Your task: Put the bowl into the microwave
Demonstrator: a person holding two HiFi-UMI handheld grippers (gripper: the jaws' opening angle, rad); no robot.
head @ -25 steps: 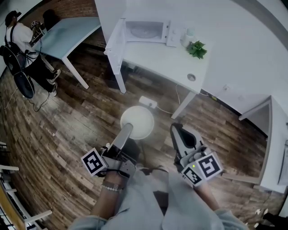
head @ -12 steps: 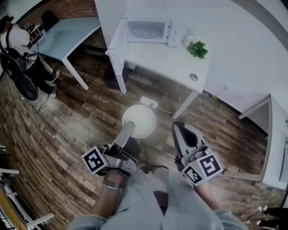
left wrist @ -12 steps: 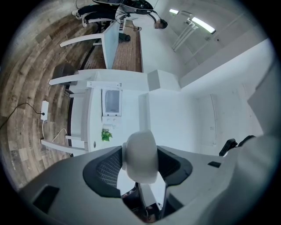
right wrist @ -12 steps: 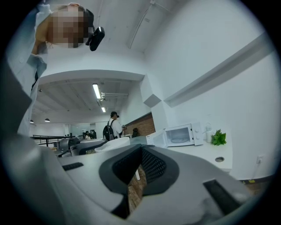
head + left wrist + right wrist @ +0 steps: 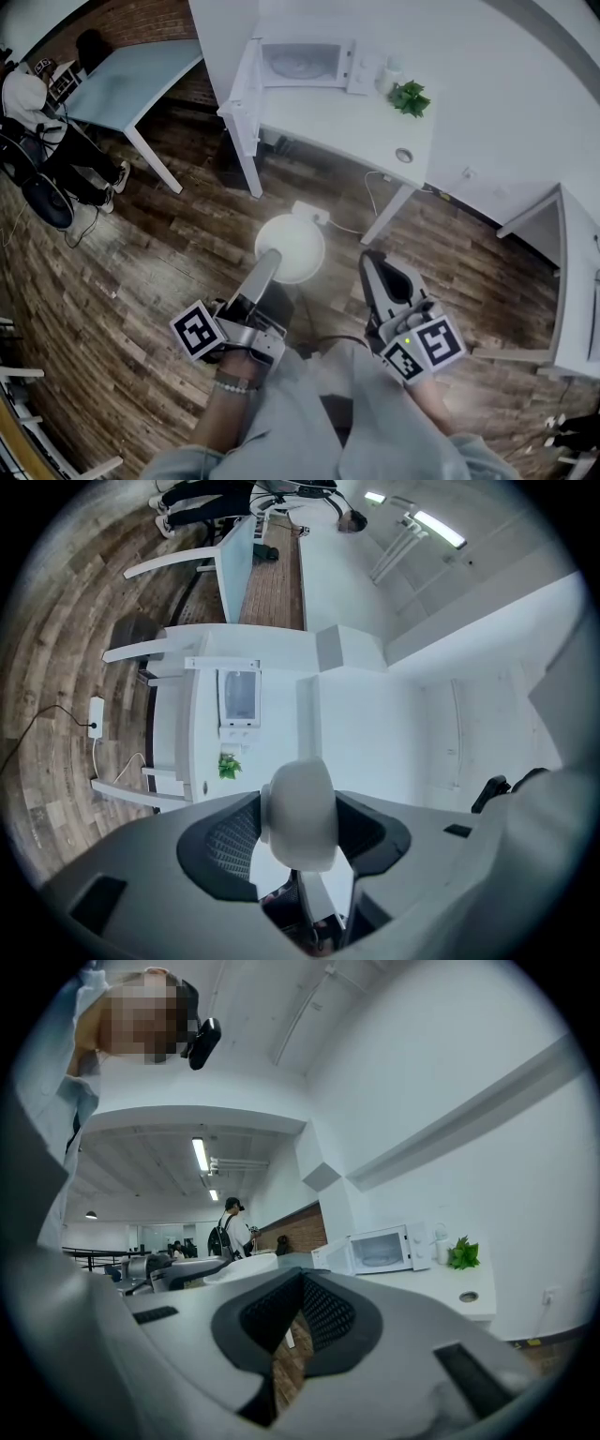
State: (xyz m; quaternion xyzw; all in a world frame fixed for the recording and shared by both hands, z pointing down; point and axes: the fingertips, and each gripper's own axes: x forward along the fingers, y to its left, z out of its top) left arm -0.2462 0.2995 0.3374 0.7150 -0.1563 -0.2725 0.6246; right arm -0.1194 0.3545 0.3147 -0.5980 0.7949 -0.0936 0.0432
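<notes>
Over the wood floor (image 5: 141,272), the left gripper (image 5: 271,259) pinches the bowl (image 5: 292,246); the right gripper (image 5: 369,268) is closed (nothing inside). Microwave (image 5: 302,64) open at twelve o'clock. Only the head view shows marker cubes (image 5: 198,330).

left tongs (image 5: 270,257): clamped on bowl (image 5: 292,246) rim, tilted slightly up | right tongs (image 5: 369,266): jaws together, empty, level | both held out ahead, side by side
</notes>
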